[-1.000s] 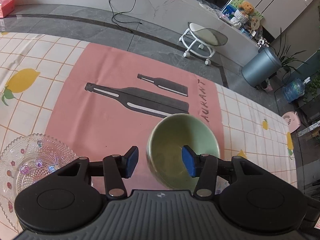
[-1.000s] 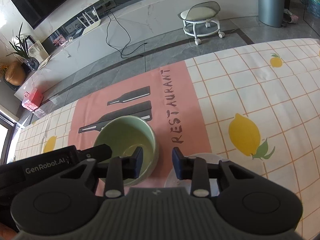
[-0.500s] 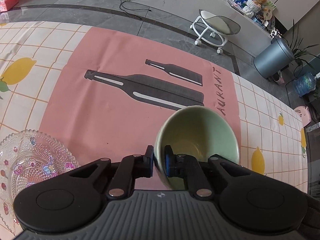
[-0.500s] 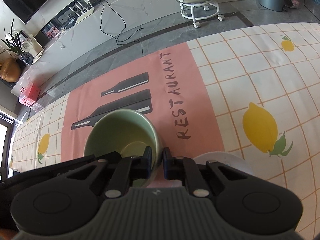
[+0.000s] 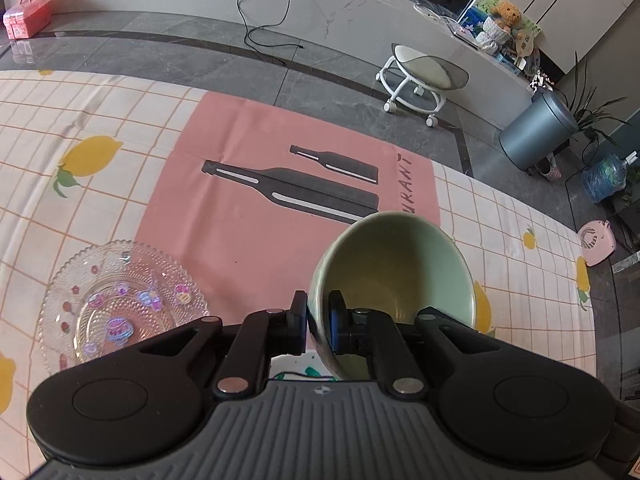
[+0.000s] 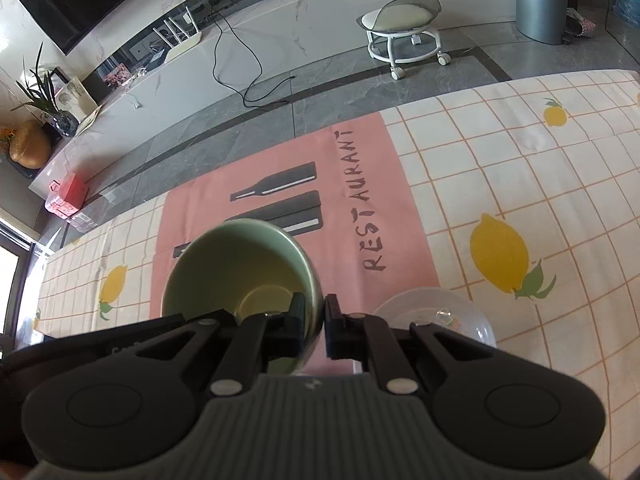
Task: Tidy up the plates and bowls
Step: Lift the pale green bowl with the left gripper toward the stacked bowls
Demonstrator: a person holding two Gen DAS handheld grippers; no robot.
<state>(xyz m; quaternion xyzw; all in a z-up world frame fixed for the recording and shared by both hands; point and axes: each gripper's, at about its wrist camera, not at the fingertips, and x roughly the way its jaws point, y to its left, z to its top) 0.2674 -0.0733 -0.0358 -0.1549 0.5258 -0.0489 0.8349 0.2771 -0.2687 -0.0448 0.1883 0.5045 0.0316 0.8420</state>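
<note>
Presently both grippers, left gripper and right gripper, have just closed and clench opposite rims of the green bowl, lifted over the pink mat mid-table. Advice: keep both hands level and matched; avoid the glass plate.

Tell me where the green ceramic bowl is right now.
The green ceramic bowl is pinched at opposite rims by the left tongs and right tongs, over the pink placemat, right of the patterned glass plate.

Black tongs, blue pads
</note>
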